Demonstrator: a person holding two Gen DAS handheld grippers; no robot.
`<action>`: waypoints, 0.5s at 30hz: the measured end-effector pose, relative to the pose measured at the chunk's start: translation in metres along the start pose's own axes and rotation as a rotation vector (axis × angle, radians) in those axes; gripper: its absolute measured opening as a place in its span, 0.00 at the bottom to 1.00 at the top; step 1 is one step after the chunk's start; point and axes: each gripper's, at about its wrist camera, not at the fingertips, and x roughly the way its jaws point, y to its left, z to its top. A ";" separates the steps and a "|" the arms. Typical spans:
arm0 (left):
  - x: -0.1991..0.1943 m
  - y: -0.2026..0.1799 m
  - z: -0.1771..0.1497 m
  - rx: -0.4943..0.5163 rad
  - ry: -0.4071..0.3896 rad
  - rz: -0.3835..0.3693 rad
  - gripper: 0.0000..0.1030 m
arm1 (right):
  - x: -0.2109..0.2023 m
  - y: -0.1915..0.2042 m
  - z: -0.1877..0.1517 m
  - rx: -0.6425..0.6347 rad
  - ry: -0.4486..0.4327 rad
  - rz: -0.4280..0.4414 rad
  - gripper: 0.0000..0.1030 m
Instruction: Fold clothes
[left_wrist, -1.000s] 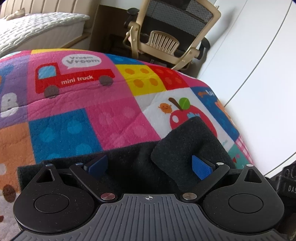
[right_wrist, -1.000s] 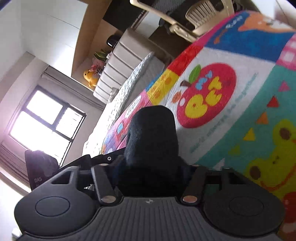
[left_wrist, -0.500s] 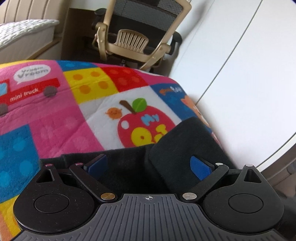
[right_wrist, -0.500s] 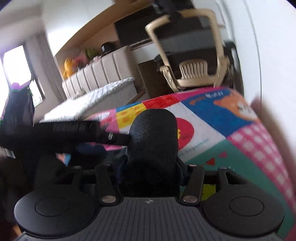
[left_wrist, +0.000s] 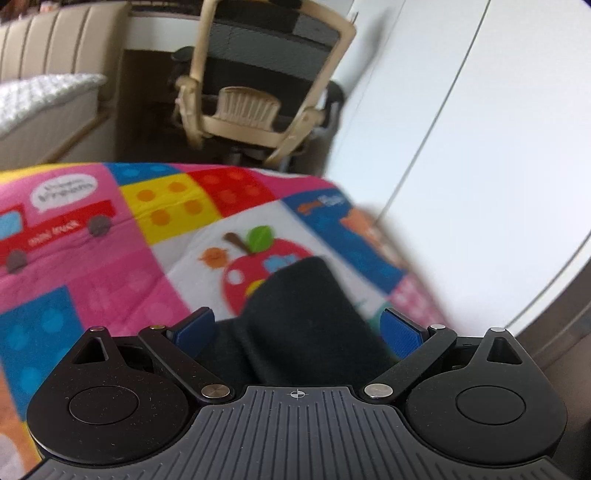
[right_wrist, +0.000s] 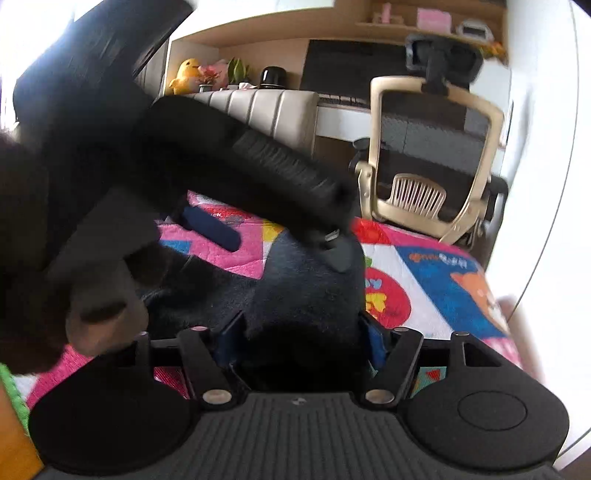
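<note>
A dark garment lies bunched on a bright kids' quilt w/ truck and apple prints, near the quilt's right edge by a white wall, as a person works it w/ two hand-held grippers. The right gripper is letting go: its jaws are opening, the cloth still sits between the blue pads, filling most of the gap, though whether they still press on it is hard to tell. The left gripper stands wide apart, its blue pads clear of the fabric on both sides; a fold of the garment rises between them but nothing is clamped. In the right wrist view the left gripper crosses the frame from upper left, blurred, just above the cloth. Judged from this, the step in hand is releasing a folded-over section; doing it well likely means opening fully before pulling back, so the nap doesn't snag a pad and drag the fold open, then drawing both tools away low and straight. The garment reads as thick, fuzzy, black or v. dark navy knit, soft and matte, mounded rather than flat, w/ a rounded folded edge pointing toward the beige office chair beyond the bed.
</note>
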 end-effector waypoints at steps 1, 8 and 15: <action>0.001 0.003 -0.001 0.004 0.001 0.004 0.97 | -0.002 -0.007 0.000 0.033 0.005 0.025 0.69; -0.002 0.029 -0.002 -0.013 -0.010 0.075 0.97 | -0.014 -0.052 0.002 0.310 -0.018 0.242 0.75; -0.008 0.054 -0.006 -0.068 -0.002 0.090 0.98 | 0.011 -0.065 -0.004 0.481 0.048 0.310 0.71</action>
